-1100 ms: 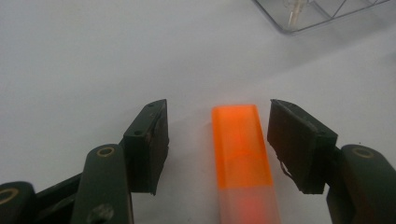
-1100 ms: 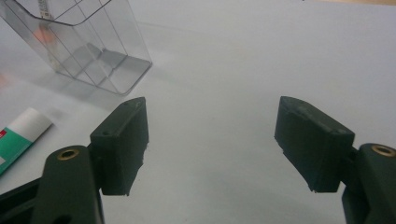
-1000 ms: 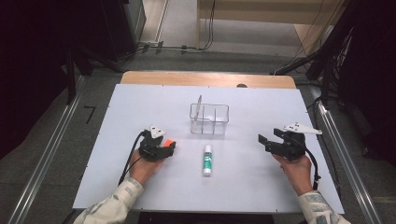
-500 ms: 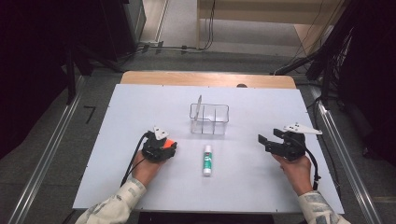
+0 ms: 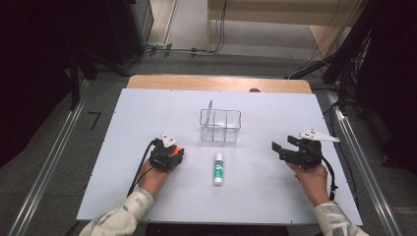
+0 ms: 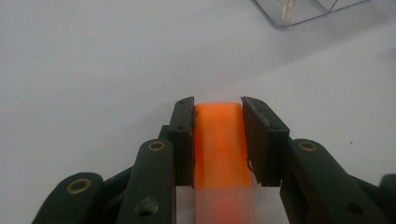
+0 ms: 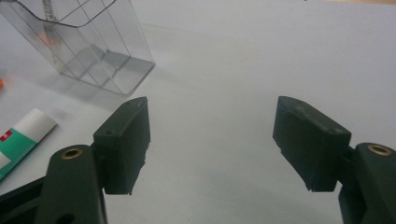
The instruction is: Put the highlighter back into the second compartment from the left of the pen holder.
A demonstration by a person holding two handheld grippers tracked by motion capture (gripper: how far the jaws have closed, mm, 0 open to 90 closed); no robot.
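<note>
An orange block [image 6: 219, 140] with a pale, blurred near end lies on the white table between the jaws of my left gripper [image 6: 217, 105]. Those jaws have just been closing, and both pads now press against its sides. From above, the left gripper [image 5: 176, 153] sits at the table's front left with the orange end [image 5: 179, 150] poking out. A white and green glue stick [image 5: 218, 168] lies flat between the two hands. My right gripper [image 5: 282, 145] rests at the front right, open, with only bare table between its pads [image 7: 126, 140].
A clear divided plastic container [image 5: 220, 125] stands behind the glue stick, with a thin pale stick [image 5: 209, 110] upright in its left compartment. It also appears at the upper left of the right gripper view [image 7: 84, 42]. The white table top [image 5: 147, 123] ends at a wooden edge [image 5: 216, 83].
The left gripper's jaws have drawn in around the orange block. Neither hand has shifted, and the right gripper stands as before.
</note>
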